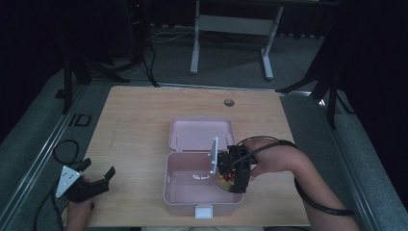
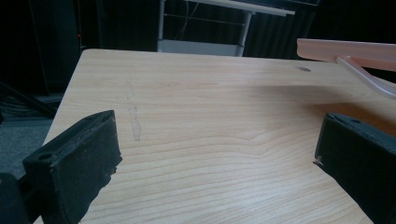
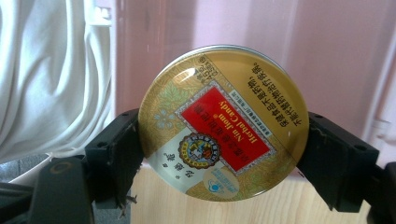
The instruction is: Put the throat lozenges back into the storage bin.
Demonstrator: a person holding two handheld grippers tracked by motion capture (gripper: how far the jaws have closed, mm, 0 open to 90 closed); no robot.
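Observation:
A round gold candy tin (image 3: 223, 122) with a red label is clamped between the two black jaws of my right gripper (image 3: 219, 158). In the high view that gripper (image 1: 234, 174) hangs over the right side of an open pink plastic box (image 1: 183, 192), with the tin (image 1: 224, 181) just inside the box's right wall. The box's lid (image 1: 201, 133) lies flat behind it. My left gripper (image 1: 98, 179) rests open near the table's front left corner, jaws spread wide over bare wood (image 2: 210, 140) with nothing between them.
The light wooden table (image 1: 139, 120) has a round cable hole (image 1: 229, 102) near its far edge. A white latch (image 1: 203, 211) sits on the box's front. A white desk frame (image 1: 231, 29) stands on the floor beyond. White cloth (image 3: 51, 74) shows left of the tin.

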